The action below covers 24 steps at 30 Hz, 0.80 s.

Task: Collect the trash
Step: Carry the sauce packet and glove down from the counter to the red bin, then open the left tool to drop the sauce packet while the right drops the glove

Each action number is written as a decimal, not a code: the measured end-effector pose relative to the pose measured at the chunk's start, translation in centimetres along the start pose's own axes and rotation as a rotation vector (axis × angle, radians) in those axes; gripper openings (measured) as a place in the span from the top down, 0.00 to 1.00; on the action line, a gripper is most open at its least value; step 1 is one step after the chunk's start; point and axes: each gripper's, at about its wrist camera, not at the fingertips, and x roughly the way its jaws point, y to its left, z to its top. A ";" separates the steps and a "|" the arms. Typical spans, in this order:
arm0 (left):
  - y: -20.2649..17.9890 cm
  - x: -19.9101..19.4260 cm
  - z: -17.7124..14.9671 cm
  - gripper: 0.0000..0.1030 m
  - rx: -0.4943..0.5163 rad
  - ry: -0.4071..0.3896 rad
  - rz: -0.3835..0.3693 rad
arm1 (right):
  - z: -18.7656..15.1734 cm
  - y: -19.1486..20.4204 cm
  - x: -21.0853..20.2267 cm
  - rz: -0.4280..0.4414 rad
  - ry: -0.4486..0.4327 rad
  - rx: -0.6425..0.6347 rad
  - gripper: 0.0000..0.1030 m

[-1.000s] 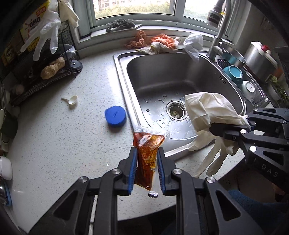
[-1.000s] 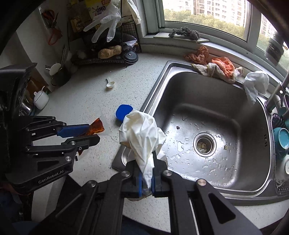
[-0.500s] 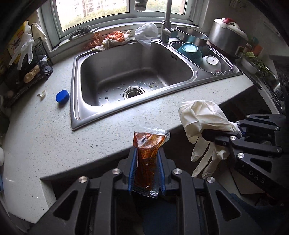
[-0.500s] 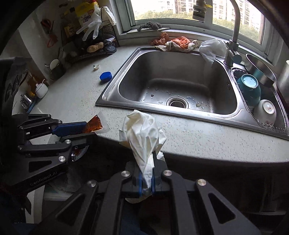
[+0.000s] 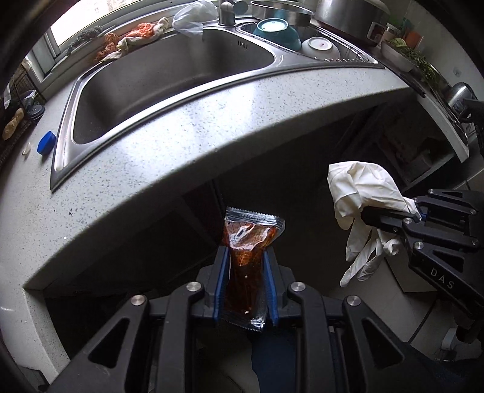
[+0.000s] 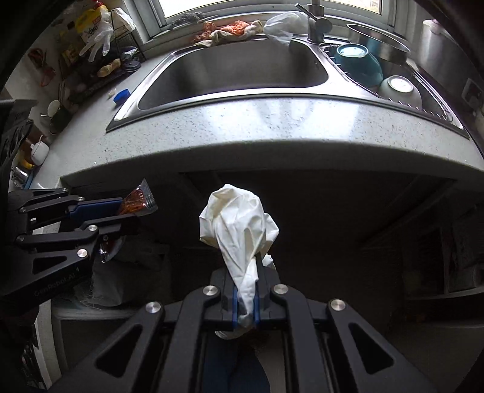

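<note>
My left gripper [image 5: 245, 260] is shut on a clear sauce packet [image 5: 246, 241] filled with red-brown oily sauce; the packet sticks up between the blue pads. In the right wrist view the same packet [image 6: 137, 202] shows at the left in that gripper [image 6: 125, 211]. My right gripper [image 6: 244, 290] is shut on a crumpled white rubber glove [image 6: 239, 223], whose fingers dangle in the left wrist view [image 5: 363, 193]. Both grippers hang side by side below and in front of the speckled counter edge [image 5: 151, 181], over the dark space under it.
A steel sink [image 6: 233, 75] is set in the counter, with bowls [image 6: 357, 63] in the drainer to its right. Rags [image 6: 230, 30] and a plastic bag [image 6: 281, 27] lie by the tap. A blue lid [image 6: 121, 96] lies left of the sink. A bag-lined bin [image 6: 121, 272] shows below my left gripper.
Both grippers have pulled back from over the sink and counter, past the counter's front edge and lower, still holding the packet and the glove. The counter now fills the upper views.
</note>
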 end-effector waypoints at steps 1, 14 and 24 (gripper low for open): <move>-0.1 0.7 -0.2 0.79 0.004 0.008 -0.005 | -0.3 -0.2 0.3 0.006 0.000 0.013 0.94; 0.8 15.8 -4.8 0.77 0.021 0.051 -0.057 | -5.9 -1.6 11.6 -0.006 0.028 0.064 0.94; 1.6 28.1 -6.7 0.77 0.019 0.073 -0.075 | -9.8 -3.9 21.1 -0.082 0.057 0.067 0.94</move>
